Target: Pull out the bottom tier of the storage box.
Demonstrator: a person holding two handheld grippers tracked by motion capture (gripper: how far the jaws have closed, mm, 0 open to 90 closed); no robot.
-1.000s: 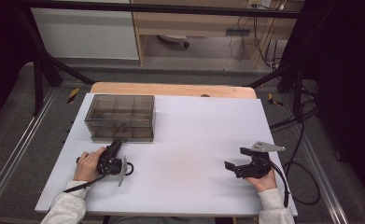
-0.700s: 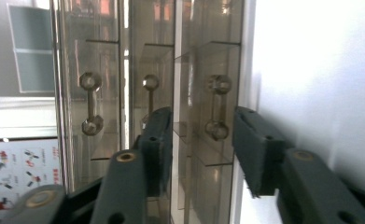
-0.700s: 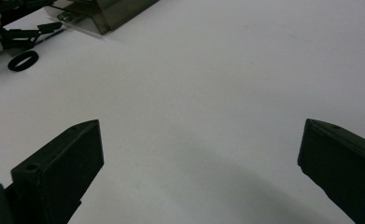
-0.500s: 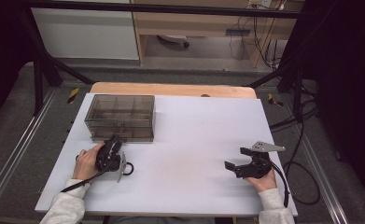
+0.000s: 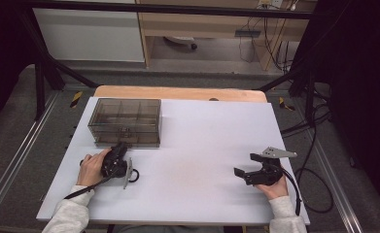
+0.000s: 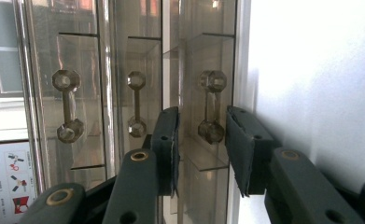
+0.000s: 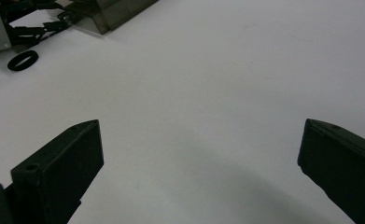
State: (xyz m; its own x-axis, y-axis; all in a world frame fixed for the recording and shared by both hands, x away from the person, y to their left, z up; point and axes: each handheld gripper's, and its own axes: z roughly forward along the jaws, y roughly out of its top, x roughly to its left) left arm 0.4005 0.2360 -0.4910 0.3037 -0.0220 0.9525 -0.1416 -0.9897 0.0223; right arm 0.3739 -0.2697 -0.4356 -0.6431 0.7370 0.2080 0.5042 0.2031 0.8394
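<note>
From the high view, my left hand [image 5: 91, 167] lies low on the white table [image 5: 202, 145], wrist turned so the left gripper [image 5: 121, 151] points away from me at the front of the clear drawer box [image 5: 125, 121]. The box stands at the far left of the table, and the gripper's tip is right up against its lower front. My right hand [image 5: 275, 187] rests near the table's right edge, well apart from the box, with the right gripper [image 5: 243, 167] aimed leftward across bare table.

In the left gripper view, the camera is rolled, so the box's front runs upright across the picture. I see three drawer fronts side by side, each with a clear dumbbell-shaped handle [image 6: 210, 106]. The left gripper [image 6: 201, 140] has its jaws set narrow, one on each side of the handle nearest the table; a gap shows between the pads [image 6: 240, 149] and the handle, so nothing is gripped. The jaws have just been closing in. What the drawers contain I cannot tell through the smoky plastic.

In the right gripper view, the right gripper [image 7: 199, 158] stands wide, with only white tabletop between its jaws. Far off at upper left I catch a corner of the box [image 7: 110, 11] and a black ring [image 7: 23, 60] lying on the table beside the other gripper.
</note>
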